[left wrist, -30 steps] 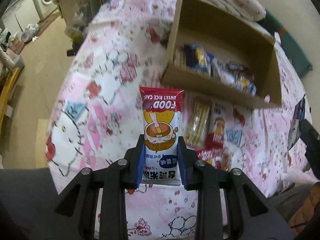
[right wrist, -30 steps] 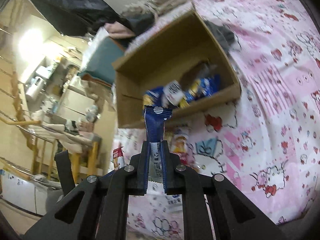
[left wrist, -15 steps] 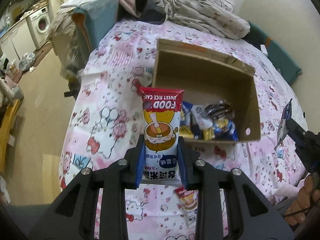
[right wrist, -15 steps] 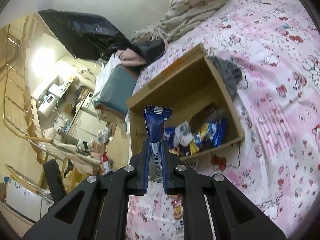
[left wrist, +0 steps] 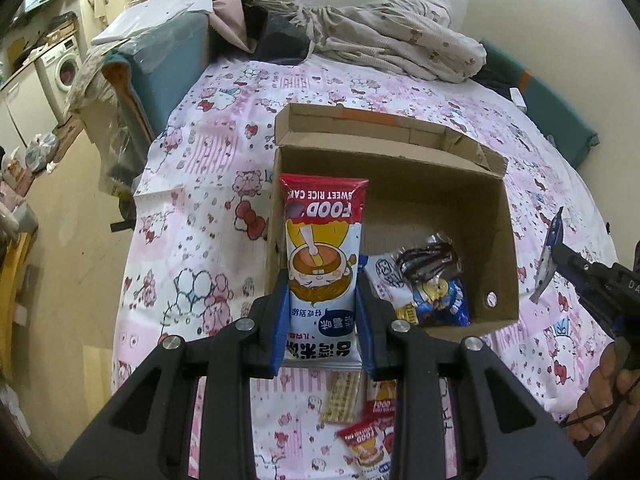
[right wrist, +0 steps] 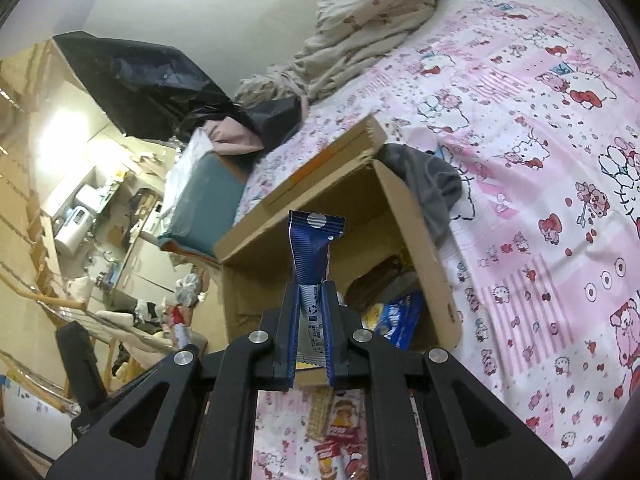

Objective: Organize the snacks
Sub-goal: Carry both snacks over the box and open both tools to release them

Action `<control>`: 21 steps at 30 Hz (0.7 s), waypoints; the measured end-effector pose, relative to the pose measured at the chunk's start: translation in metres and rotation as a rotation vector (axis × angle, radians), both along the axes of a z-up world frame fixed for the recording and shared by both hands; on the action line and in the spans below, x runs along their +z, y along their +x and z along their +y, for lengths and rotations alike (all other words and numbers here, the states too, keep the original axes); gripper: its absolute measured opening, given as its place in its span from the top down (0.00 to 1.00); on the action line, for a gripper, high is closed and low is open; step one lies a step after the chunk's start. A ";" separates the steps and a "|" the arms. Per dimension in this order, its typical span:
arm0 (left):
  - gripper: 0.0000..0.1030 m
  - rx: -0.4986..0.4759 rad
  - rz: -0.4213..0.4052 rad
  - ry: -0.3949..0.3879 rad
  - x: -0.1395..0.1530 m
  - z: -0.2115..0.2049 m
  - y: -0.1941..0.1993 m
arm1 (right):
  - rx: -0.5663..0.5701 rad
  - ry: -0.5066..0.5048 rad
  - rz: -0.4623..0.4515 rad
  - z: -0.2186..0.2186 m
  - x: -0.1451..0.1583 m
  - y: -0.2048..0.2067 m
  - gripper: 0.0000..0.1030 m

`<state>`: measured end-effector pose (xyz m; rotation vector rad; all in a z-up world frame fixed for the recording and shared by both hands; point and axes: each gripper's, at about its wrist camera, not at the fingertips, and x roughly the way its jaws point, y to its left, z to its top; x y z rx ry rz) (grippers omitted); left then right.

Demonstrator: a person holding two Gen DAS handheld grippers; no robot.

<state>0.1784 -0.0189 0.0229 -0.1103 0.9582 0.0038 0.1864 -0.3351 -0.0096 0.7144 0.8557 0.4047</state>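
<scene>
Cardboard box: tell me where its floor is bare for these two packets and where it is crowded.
Inside the cardboard box, the floor is bare along the far wall and the right wall. The near side is crowded: a dark wrapper and blue packets are piled behind the held rice cake packet.

Left wrist camera hangs high over the near end of the bed, tipped down into the open cardboard box (left wrist: 472, 184) from its front, while the right one sits lower and closer off to the side, both catching the box and pink bedsheet (right wrist: 540, 128).
</scene>
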 end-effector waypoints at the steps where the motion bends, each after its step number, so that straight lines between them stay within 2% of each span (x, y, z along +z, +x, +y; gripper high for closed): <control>1: 0.75 0.000 0.002 -0.007 -0.002 0.000 0.002 | -0.001 -0.005 0.006 0.000 -0.002 0.002 0.89; 7: 0.75 0.001 0.024 -0.030 -0.020 0.000 0.018 | 0.004 -0.041 0.047 0.009 -0.013 0.011 0.89; 13: 0.75 -0.022 -0.022 -0.006 -0.036 -0.005 0.022 | 0.016 -0.131 0.068 0.022 -0.021 0.013 0.89; 17: 0.75 -0.025 -0.022 -0.026 -0.043 -0.005 0.029 | 0.025 -0.177 0.096 0.028 -0.029 0.017 0.89; 21: 0.75 -0.005 -0.039 0.013 -0.047 -0.008 0.031 | 0.032 -0.205 0.126 0.032 -0.037 0.020 0.89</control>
